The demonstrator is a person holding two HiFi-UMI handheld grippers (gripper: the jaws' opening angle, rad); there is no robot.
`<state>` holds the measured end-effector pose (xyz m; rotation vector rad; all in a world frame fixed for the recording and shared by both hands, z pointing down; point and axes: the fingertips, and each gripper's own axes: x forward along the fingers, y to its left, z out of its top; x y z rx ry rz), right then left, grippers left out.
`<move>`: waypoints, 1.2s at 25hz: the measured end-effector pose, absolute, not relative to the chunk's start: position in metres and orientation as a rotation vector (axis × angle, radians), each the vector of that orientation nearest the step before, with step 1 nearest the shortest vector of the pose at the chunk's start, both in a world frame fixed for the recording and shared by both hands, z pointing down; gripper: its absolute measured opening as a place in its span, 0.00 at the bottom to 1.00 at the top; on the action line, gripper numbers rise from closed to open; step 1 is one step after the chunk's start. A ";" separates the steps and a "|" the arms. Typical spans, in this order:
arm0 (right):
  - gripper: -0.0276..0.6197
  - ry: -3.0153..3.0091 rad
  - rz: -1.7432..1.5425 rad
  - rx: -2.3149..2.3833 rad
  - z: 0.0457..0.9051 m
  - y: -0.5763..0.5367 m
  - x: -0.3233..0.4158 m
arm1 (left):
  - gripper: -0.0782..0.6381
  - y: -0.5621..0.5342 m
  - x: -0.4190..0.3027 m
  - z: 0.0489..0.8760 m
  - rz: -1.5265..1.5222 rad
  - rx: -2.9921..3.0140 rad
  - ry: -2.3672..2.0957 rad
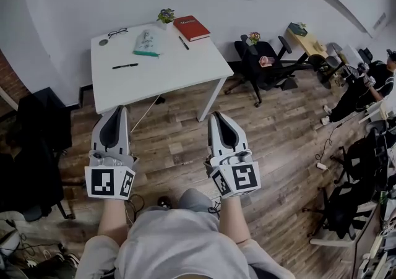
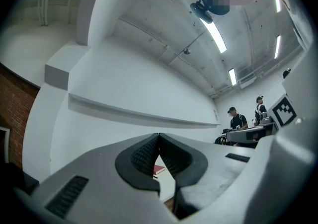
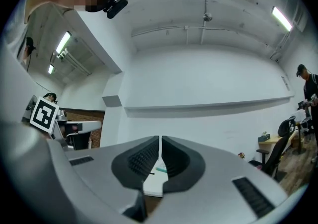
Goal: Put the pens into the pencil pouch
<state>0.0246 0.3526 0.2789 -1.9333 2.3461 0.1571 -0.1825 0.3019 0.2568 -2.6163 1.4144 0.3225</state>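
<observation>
- At the far left of the head view, a black chair (image 1: 38,120) stands on the wooden floor (image 1: 272,141).
- The left gripper (image 1: 116,112) is at lower left of centre and points up the frame toward the worktop (image 1: 161,77). In the left gripper view its fingers (image 2: 141,156) meet at the tips, with nothing between them.
- The white worktop fills the upper middle of the head view, well apart from both grippers.
- A pair of glasses (image 1: 117,32) lies near the worktop's back left corner.
- A black pen (image 1: 125,66) lies alone in front of the glasses, nearer the left edge.
- The pencil pouch (image 1: 146,43), pale with a teal edge, lies flat behind that pen and apart from it.
- A small potted plant (image 1: 166,16) stands at the back edge.
- A second pen (image 1: 184,42) lies just beside a red book (image 1: 191,28). Both pens are outside the pouch.
- The right gripper (image 1: 221,118) is at lower right of centre, level with the left one. Its fingers (image 3: 139,158) are drawn together to a hairline slit and hold nothing.
- Black office chairs (image 1: 263,64) and a wooden desk (image 1: 306,39) stand to the right of the worktop.
- A person (image 1: 371,83) sits at the far right edge.
</observation>
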 end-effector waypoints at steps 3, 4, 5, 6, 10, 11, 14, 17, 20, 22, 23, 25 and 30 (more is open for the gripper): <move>0.10 2.336 0.155 -1.987 0.282 0.335 0.029 | 0.15 0.286 -0.181 0.258 0.341 -2.650 1.401; 0.10 2.332 0.157 -2.001 0.283 0.329 0.030 | 0.15 0.280 -0.180 0.260 0.341 -2.662 1.398; 0.10 2.329 0.156 -2.011 0.285 0.323 0.031 | 0.15 0.275 -0.179 0.262 0.340 -2.670 1.399; 0.10 2.329 0.151 -2.018 0.287 0.317 0.032 | 0.15 0.269 -0.179 0.264 0.340 -2.673 1.406; 0.10 2.353 0.122 -2.009 0.297 0.286 0.035 | 0.15 0.239 -0.178 0.271 0.338 -2.658 1.455; 0.10 2.365 0.126 -1.998 0.298 0.276 0.036 | 0.15 0.230 -0.176 0.272 0.336 -2.652 1.465; 0.10 2.401 0.151 -1.959 0.298 0.246 0.040 | 0.15 0.204 -0.170 0.275 0.337 -2.627 1.492; 0.10 2.417 0.176 -1.934 0.292 0.213 0.048 | 0.15 0.177 -0.162 0.271 0.346 -2.606 1.514; 0.10 2.434 0.193 -1.915 0.288 0.175 0.056 | 0.15 0.146 -0.154 0.266 0.363 -2.584 1.535; 0.10 2.457 0.208 -1.889 0.284 0.153 0.061 | 0.15 0.128 -0.147 0.263 0.369 -2.567 1.553; 0.10 2.467 0.216 -1.878 0.281 0.142 0.065 | 0.15 0.119 -0.144 0.261 0.369 -2.559 1.562; 0.10 2.478 0.229 -1.862 0.278 0.121 0.072 | 0.15 0.101 -0.137 0.258 0.368 -2.541 1.582; 0.10 2.489 0.233 -1.828 0.278 0.073 0.090 | 0.15 0.058 -0.121 0.257 0.370 -2.495 1.628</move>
